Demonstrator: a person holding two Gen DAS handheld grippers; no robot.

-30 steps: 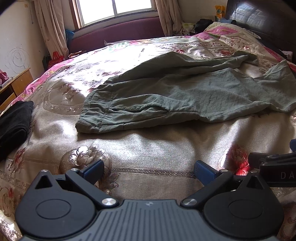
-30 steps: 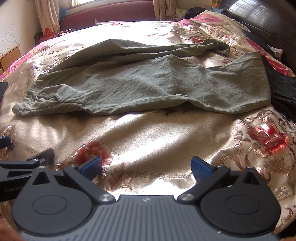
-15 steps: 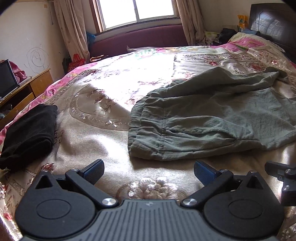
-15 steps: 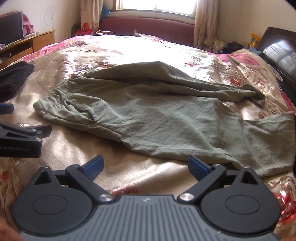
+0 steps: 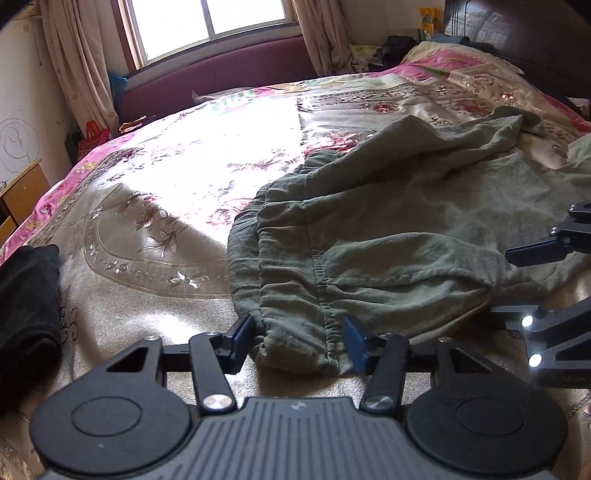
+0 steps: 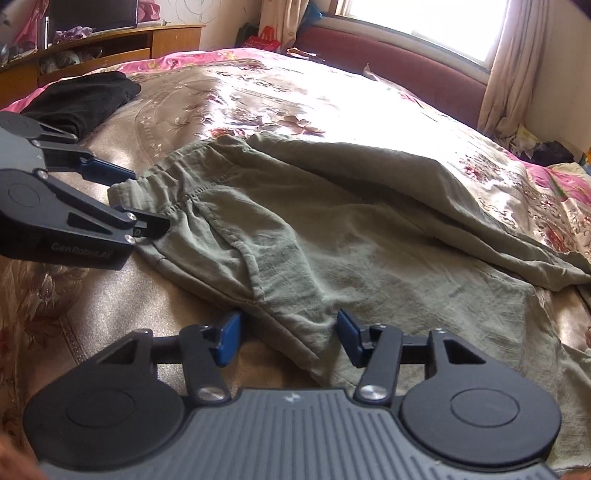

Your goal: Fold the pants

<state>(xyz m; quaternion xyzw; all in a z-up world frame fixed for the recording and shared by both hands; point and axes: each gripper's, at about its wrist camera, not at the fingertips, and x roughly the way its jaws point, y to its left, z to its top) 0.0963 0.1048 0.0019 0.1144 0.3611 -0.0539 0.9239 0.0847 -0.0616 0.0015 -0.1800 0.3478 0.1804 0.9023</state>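
Olive green pants (image 5: 388,229) lie crumpled on the patterned bedspread (image 5: 155,221), waistband toward me, legs running to the far right. My left gripper (image 5: 299,341) is open, its jaws either side of the near corner of the waistband. My right gripper (image 6: 286,338) is open, its jaws straddling the near side edge of the pants (image 6: 332,236) further along. The left gripper also shows in the right wrist view (image 6: 147,201) at the waistband, and the right gripper shows at the right edge of the left wrist view (image 5: 517,284).
A folded black garment (image 5: 26,306) lies on the bed at the left; it also shows in the right wrist view (image 6: 81,99). A wooden cabinet (image 6: 103,40) stands beyond the bed. A dark headboard (image 5: 517,33) is at far right, a window bench (image 5: 229,70) behind.
Both grippers have moved forward to the pants. The jaws of each have narrowed and now straddle the fabric edge; before, both were wider open and short of the cloth.
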